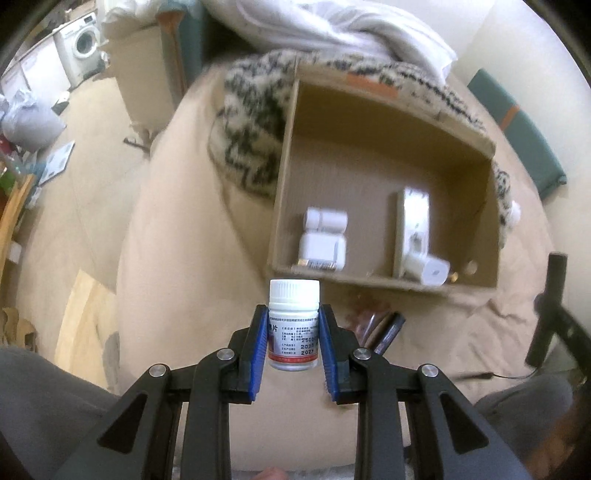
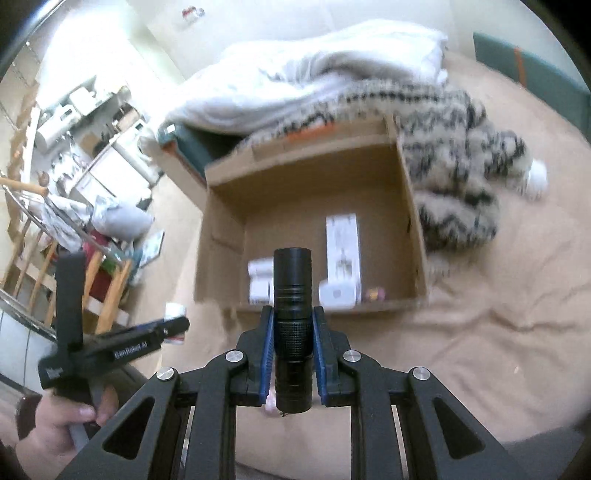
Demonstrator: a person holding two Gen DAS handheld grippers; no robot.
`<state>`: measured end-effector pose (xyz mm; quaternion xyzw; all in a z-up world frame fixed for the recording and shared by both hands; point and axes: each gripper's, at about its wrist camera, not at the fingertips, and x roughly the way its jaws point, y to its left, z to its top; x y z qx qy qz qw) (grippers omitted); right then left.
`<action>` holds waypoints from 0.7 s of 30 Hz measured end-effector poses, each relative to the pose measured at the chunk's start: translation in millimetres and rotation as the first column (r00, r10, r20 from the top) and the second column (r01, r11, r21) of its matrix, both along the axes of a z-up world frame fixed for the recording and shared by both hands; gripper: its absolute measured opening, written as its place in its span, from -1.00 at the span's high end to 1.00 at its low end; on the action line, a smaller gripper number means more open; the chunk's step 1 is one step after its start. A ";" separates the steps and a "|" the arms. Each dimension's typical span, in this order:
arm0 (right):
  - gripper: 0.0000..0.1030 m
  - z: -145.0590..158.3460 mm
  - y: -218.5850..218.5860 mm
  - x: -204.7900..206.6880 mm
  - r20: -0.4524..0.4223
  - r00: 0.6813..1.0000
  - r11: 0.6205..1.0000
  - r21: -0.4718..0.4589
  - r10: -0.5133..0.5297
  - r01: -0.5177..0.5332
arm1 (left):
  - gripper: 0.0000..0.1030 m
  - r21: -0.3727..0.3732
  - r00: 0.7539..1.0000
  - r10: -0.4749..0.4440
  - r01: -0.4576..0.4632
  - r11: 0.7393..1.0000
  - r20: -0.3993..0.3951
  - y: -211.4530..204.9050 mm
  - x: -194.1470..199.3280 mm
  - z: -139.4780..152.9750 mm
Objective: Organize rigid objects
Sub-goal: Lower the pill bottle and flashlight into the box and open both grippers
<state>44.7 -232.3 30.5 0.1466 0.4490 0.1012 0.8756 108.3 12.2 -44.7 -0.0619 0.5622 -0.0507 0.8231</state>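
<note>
While both grippers are loaded, the step in hand seems to be the carrying of two things to the box, not yet the placing.

Nearest in the left wrist view, the left gripper (image 1: 293, 332) has its blue fingers (image 1: 258, 350) clenched on a white pill bottle (image 1: 293, 321), which stands upright with the ribbed cap above the fingertips. It hangs over the beige bed cover (image 1: 177, 258), just in front of the near wall of the box. In the right wrist view, the right gripper (image 2: 293, 332) grasps a black flashlight (image 2: 292, 325) by its knurled middle; the flashlight points forward and its head reaches past the fingertips, toward the box.

Just under the left gripper, some dark pens (image 1: 388, 328) lie on the bed, not yet collected, I think.

Farther on is the open cardboard box (image 1: 291, 129), resting on the bed. Inside it, near the front wall, there are a white charger (image 1: 323, 247), a white roll-like thing (image 1: 325, 219), a long white carton (image 1: 412, 221) and a small white cylinder (image 1: 428, 269). The middle and the back of the floor are free.

Behind the box lie a patterned fleece blanket (image 1: 251, 147) and a white duvet (image 1: 332, 29).

In my judgement, the next move calls for bringing each gripper over the near wall, lowering it to a free part of the floor, then releasing. The bottle can topple if it is dropped from high, and the flashlight may roll.
</note>
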 end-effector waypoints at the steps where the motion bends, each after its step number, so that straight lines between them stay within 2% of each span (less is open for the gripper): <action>1: 0.61 8.6 -1.2 4.5 0.014 1.000 1.000 -0.007 0.003 -0.003 | 0.53 -0.001 1.000 -0.002 0.002 1.000 0.011 -1.5 2.1 5.0; 11: 0.61 81.9 -13.4 53.1 0.156 0.988 0.998 -0.064 0.004 0.007 | 0.53 0.007 0.996 -0.009 0.009 1.000 0.091 -11.3 42.8 42.0; 13: 0.61 88.2 -13.0 63.3 0.174 0.985 0.996 -0.083 0.002 0.013 | 0.53 0.014 0.995 -0.012 0.010 1.000 0.102 -15.2 52.7 44.4; 16: 0.61 75.7 -15.8 81.4 0.153 0.988 0.997 -0.077 -0.006 0.018 | 0.53 0.025 0.995 -0.016 0.014 1.000 0.102 -23.6 70.3 39.8; 21: 0.61 13.6 -21.5 102.1 0.035 0.999 0.997 -0.071 -0.035 0.037 | 0.53 0.061 0.997 -0.037 0.033 0.998 0.060 -40.3 92.4 10.7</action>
